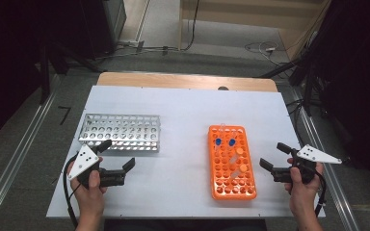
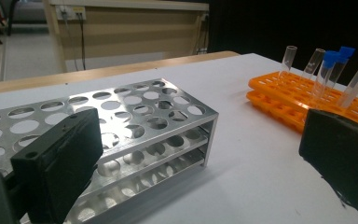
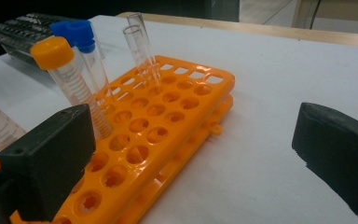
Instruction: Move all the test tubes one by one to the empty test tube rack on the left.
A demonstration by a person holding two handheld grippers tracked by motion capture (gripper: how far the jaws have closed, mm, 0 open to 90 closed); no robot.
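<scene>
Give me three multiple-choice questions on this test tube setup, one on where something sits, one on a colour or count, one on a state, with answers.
1. Where does the metal rack stand relative to the orange rack in the high view?
A. To its left
B. To its right
C. Stacked on it

2. How many blue-capped tubes stand in the orange rack?
A. None
B. Two
C. Five

3. How are the left gripper and right gripper?
A. Both open and empty
B. Both shut on tubes
C. Left shut on the metal rack

Answers:
1 A, the metal rack sits at the table's left, apart from the orange one.
2 B, two blue caps show side by side.
3 A, the jaws stand wide with nothing between.
</scene>
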